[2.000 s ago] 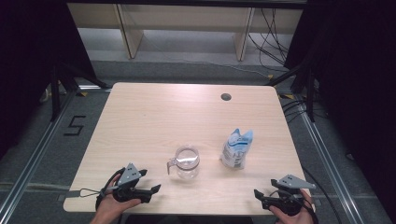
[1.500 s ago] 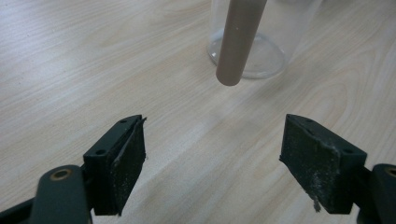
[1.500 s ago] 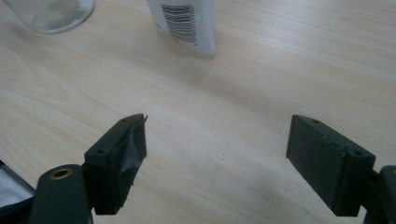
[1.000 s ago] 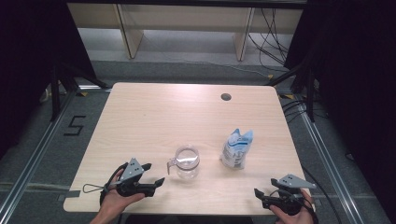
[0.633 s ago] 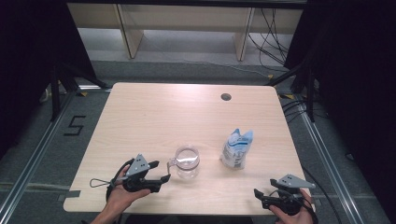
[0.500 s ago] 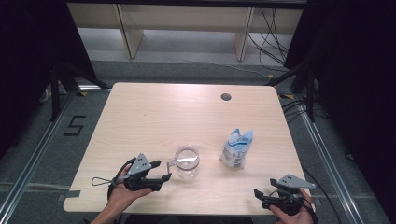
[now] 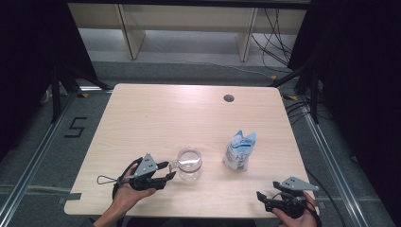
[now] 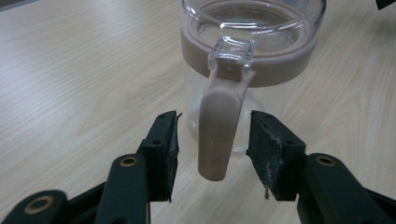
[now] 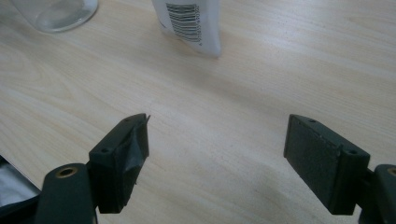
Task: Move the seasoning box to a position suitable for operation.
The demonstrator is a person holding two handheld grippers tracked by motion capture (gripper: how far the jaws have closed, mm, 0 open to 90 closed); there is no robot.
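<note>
My left gripper [image 8: 212, 154] has just been closing around the jug's handle [image 8: 215, 135], pads not yet touching, jug [image 7: 189, 163] near the table's [image 7: 156, 113] front edge; I'd centre it, then squeeze; right gripper [image 9: 217, 158] open, idle.

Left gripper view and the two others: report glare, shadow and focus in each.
Left gripper view: the pitcher handle is sharp, with bright glints on the clear rim; the left tool is in focus. Right gripper view: soft shadows under the pouch; the far table is slightly soft. High view: even light on the wood, black surroundings.
</note>
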